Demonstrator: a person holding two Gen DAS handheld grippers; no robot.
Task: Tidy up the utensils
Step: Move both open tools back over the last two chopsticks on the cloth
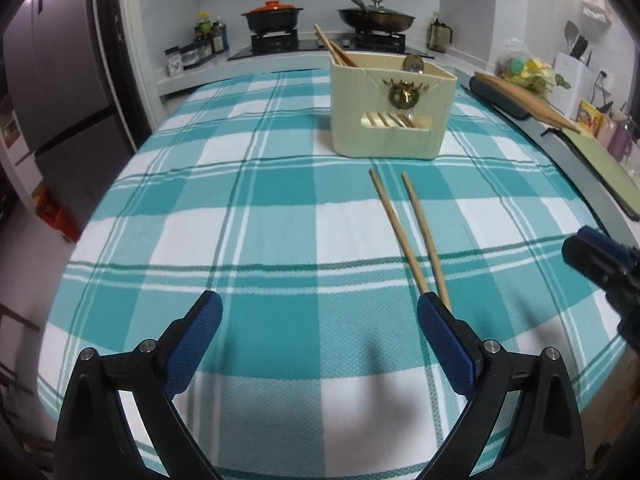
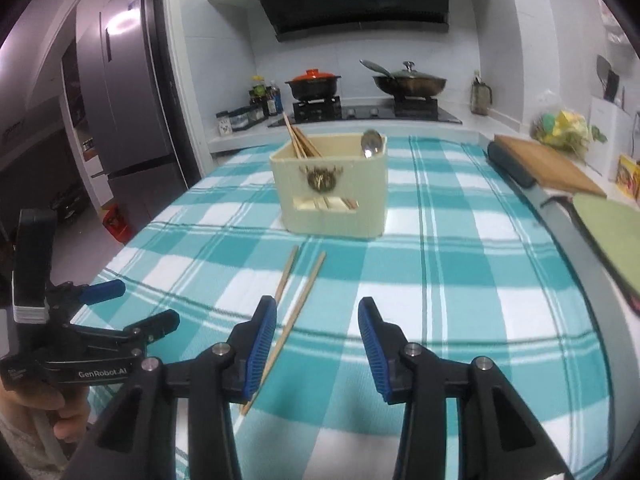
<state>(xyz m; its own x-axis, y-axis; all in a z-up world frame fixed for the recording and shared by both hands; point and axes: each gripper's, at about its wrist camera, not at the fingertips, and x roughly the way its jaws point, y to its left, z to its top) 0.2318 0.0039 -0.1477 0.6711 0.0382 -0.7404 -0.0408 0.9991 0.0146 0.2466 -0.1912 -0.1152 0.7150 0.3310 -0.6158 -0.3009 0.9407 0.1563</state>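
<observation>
two chopsticks (image 1: 404,232) lie before the holder (image 1: 390,110), perhaps touching nothing.

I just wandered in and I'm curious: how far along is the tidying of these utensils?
Partly done. The cream holder already has chopsticks and a spoon standing in it. Nothing is in hand: the left gripper and right gripper are both open and empty. Left to do: the two loose chopsticks lying on the checked cloth.
</observation>
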